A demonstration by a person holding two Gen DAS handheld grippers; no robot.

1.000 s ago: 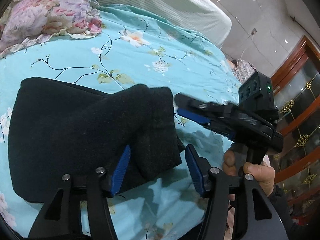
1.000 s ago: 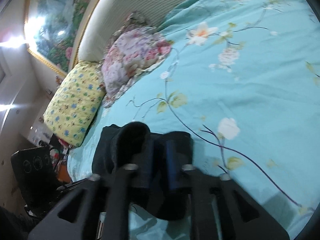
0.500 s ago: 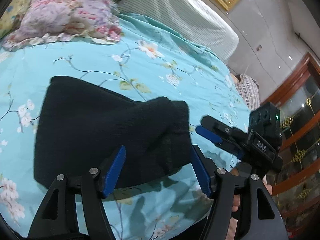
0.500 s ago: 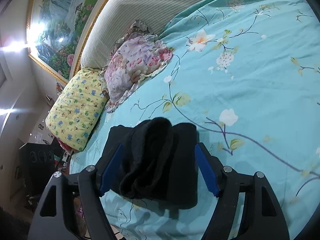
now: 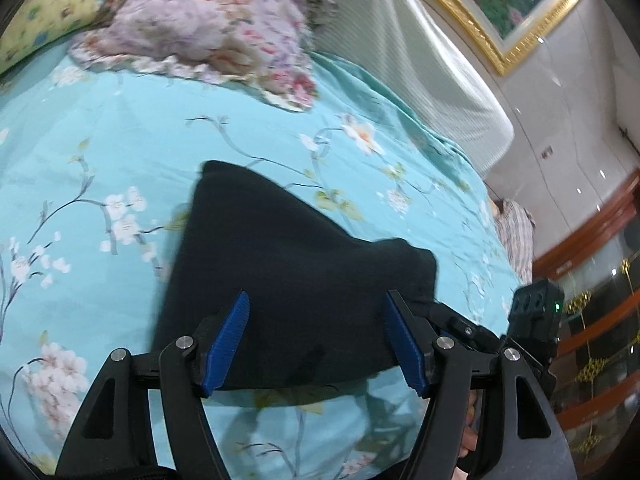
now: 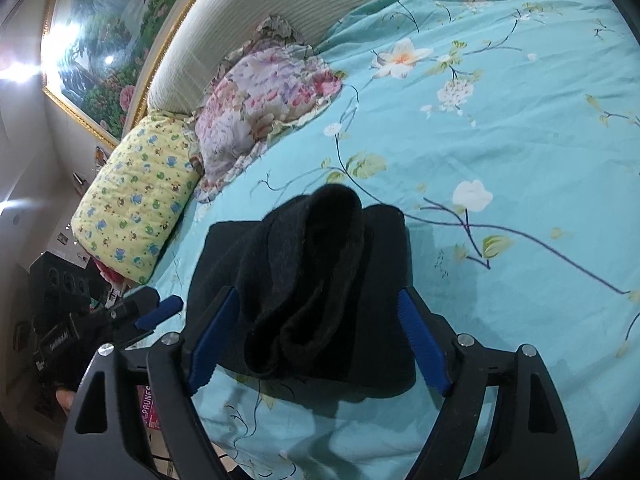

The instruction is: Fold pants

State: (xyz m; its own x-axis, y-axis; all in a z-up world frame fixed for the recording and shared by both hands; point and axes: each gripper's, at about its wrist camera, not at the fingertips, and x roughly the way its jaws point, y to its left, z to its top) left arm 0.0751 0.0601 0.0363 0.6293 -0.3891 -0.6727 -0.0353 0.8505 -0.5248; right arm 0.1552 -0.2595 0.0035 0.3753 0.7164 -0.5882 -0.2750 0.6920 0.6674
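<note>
Both my left claw [image 5: 316, 344] and right claw [image 6: 320, 340] have now let go and stand wide above the black pants [image 6: 320, 280], which lie folded on the bed [image 6: 520, 140] below the flowered pillow [image 6: 264, 108], so the folding seems finished.

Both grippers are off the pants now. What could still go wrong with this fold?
The top layer of the pants sits bunched in a raised loop rather than flat, so it may slump open.
The pile lies near the bed edge, and both open grippers, left and right, hover close enough to snag it.
</note>
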